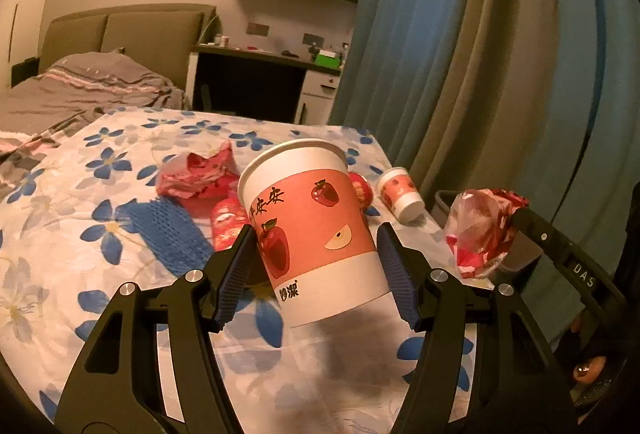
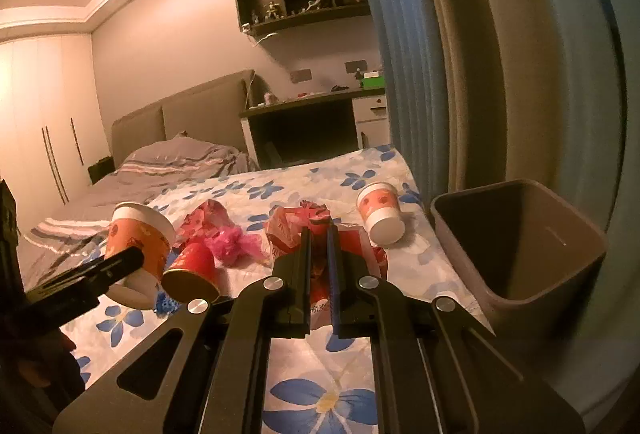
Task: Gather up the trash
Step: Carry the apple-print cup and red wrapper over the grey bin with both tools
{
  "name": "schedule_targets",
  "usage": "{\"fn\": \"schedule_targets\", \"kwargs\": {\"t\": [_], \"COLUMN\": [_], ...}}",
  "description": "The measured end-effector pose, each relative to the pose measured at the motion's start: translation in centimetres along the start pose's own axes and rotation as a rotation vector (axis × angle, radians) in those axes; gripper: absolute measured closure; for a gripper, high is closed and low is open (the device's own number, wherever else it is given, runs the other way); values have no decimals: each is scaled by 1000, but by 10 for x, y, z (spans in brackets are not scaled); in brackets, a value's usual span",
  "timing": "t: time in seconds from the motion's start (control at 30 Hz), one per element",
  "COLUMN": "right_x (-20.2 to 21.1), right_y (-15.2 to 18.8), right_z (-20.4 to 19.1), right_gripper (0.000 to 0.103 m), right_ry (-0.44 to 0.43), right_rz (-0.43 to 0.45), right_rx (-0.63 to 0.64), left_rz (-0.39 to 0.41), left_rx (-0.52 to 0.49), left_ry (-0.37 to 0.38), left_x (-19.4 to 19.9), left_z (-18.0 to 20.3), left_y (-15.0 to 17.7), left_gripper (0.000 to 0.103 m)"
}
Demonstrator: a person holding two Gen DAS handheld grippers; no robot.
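Left claw (image 1: 316, 258) closed on a paper cup (image 1: 316, 230) printed with apples: both blue-ribbed pads press the cup's lower wall, the cup tilted with its rim leaning away and to the left, lifted clear of the bed (image 1: 80, 193) with the blue-flowered cover. Right claw (image 2: 319, 270) nearly fully closed, pinching a crumpled red wrapper (image 2: 292, 230) between its pads; in the left wrist view the same wrapper (image 1: 480, 230) hangs from the claw tip, off the bed's right edge and in front of the curtain (image 1: 440, 53).

Remaining trash on the bed beyond the claws: a second apple-print cup (image 2: 380, 211) lying on its side near the far right edge; a red cup (image 2: 194, 270) on its side, mouth toward the camera; a crumpled red bag (image 1: 192, 175); a pink tuft (image 2: 232, 244), possibly thin plastic, too blurred to name; a blue mesh sleeve (image 1: 172, 234).

Bin (image 2: 580, 246), open-topped, standing just beside the bed's right edge, to the right of the right claw and near the wrapper it holds
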State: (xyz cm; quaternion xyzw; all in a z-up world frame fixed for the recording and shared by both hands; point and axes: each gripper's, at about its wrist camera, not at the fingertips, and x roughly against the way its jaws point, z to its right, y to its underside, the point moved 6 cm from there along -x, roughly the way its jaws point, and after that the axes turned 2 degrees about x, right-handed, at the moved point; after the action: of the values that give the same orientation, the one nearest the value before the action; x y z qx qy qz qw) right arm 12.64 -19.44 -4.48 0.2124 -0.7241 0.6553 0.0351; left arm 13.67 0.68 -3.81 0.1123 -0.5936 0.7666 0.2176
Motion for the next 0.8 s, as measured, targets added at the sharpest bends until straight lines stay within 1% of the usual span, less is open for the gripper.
{"fn": "schedule_targets", "kwargs": {"t": [0.47, 0.63, 0.8], "right_x": [16, 22, 28], "right_y": [-9, -15, -23], "right_z": [32, 49, 66], "right_gripper": [95, 95, 95], "right_ry": [43, 68, 102], "right_rz": [49, 75, 105], "right_rx": [-28, -35, -40], "left_rz": [-3, -5, -1], "left_rx": [-71, -98, -129], "left_ry": [67, 98, 139], "left_x": [-21, -34, -45], "left_z": [47, 68, 96], "left_y": [-9, -14, -20], "left_gripper": [42, 42, 42]}}
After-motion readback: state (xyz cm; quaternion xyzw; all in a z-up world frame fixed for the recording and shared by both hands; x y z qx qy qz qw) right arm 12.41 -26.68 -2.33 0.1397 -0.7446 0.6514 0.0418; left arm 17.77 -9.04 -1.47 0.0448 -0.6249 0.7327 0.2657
